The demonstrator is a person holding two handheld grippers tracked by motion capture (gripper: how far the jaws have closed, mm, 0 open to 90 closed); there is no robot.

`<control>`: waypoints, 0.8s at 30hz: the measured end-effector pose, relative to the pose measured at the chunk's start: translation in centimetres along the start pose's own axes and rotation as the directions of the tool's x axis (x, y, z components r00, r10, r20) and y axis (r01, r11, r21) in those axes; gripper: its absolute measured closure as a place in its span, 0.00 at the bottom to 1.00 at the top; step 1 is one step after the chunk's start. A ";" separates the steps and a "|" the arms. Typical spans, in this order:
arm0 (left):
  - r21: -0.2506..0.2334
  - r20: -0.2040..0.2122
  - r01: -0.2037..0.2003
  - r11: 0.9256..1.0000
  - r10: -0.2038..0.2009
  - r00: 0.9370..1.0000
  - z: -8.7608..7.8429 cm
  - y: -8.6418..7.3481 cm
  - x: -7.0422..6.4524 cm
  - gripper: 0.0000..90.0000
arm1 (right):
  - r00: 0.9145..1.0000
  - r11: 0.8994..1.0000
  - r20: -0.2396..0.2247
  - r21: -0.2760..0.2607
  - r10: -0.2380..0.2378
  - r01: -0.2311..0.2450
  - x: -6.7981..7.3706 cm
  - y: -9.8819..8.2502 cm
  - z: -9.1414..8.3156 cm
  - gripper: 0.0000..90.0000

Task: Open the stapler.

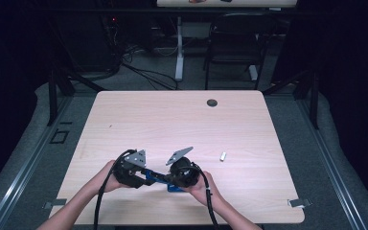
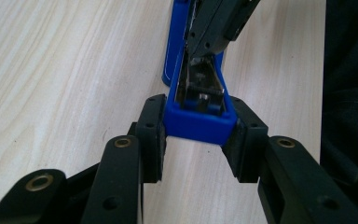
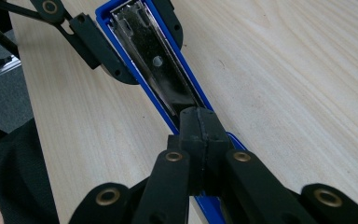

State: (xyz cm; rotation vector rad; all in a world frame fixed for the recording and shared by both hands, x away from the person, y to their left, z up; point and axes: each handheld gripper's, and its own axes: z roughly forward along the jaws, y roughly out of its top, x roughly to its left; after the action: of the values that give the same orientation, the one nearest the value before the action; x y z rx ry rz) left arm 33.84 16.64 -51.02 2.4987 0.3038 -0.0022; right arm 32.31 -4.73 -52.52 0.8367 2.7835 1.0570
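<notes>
Blue stapler (image 1: 159, 178) lay opened on near-centre surface (image 1: 182, 120). Left tongs (image 2: 199, 133) pinched stapler's blue end from both sides. Right tongs (image 3: 199, 130) pressed together, tips on stapler's metal magazine. Small white object (image 1: 223, 155) lay right.

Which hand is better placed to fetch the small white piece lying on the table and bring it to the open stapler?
The right one, probably. The white piece lies on its side. The right hand-held gripper is shut, pressing inside the stapler; the left hand-held gripper clamps the stapler's end and should keep steadying it.
</notes>
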 end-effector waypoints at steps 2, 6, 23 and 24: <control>-0.006 -0.004 0.007 1.000 -0.007 1.000 -0.2 0.1 0.1 0.65 | 1.000 1.000 0.003 0.001 0.002 -0.002 0.1 0.0 0.2 1.00; -0.045 -0.012 0.000 0.999 0.000 1.000 -0.9 0.1 0.1 0.63 | 1.000 1.000 0.009 -0.007 -0.006 0.006 0.3 -0.1 0.3 1.00; -0.099 -0.017 -0.053 0.994 0.052 0.999 -1.5 0.2 -0.4 0.72 | 1.000 1.000 0.002 -0.001 -0.004 0.004 0.2 -0.1 0.2 1.00; -0.095 -0.013 -0.053 0.994 0.052 0.999 -1.5 0.2 -0.4 0.72 | 1.000 1.000 0.003 0.000 -0.002 0.002 0.2 -0.1 0.2 1.00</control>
State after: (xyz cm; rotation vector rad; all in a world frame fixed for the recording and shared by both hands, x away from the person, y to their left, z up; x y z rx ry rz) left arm 33.44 17.26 -49.70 2.4118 0.2371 0.0458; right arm 32.15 -4.60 -52.77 0.8354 2.7812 1.0548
